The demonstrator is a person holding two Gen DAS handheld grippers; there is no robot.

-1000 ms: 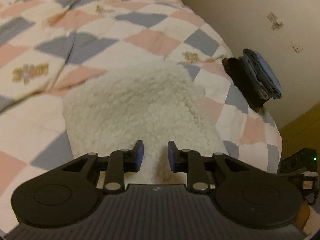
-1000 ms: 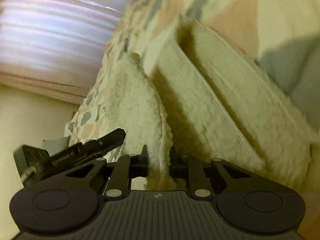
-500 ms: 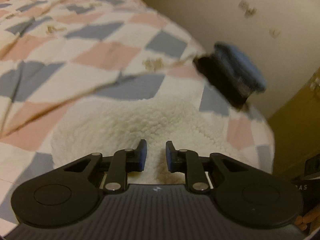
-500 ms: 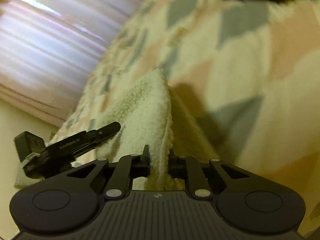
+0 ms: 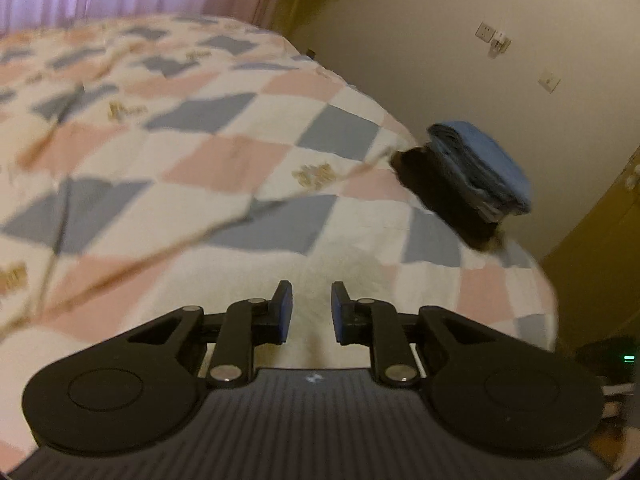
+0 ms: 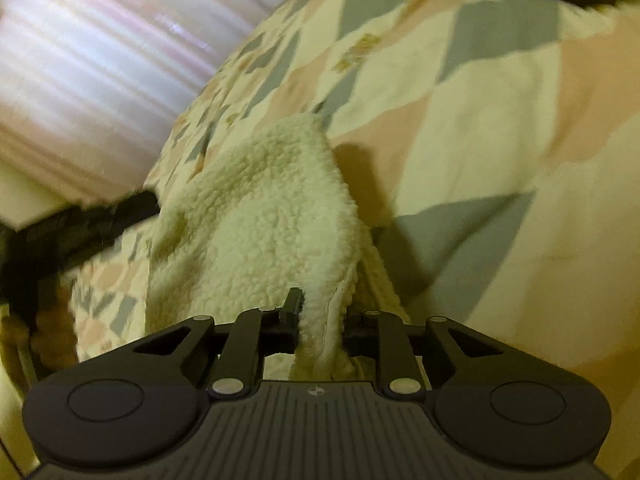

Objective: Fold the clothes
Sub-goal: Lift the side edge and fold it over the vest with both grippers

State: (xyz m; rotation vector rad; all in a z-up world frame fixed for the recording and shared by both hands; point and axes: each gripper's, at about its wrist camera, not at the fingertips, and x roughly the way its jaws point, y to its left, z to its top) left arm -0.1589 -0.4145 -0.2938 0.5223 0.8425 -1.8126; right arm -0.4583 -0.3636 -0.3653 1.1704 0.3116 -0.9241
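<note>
While our right gripper [image 6: 320, 320] pinches the cream fleece [image 6: 256, 232] and the left gripper [image 5: 307, 312] gapes empty (over the quilt [image 5: 224, 152]), a thin bite could slip.

A bed [image 5: 248, 168] covered by a quilt [image 6: 500, 128] of pink, grey-blue and cream diamonds carries everything. Ahead and to the right of the left gripper [image 5: 307, 312], near the bed's far right edge, sits a stack of folded clothes [image 5: 472, 176], blue on top of dark. A cream fleece garment [image 6: 256, 220] lies on the quilt directly ahead of the right gripper [image 6: 320, 320], whose fingers pinch its near edge.
</note>
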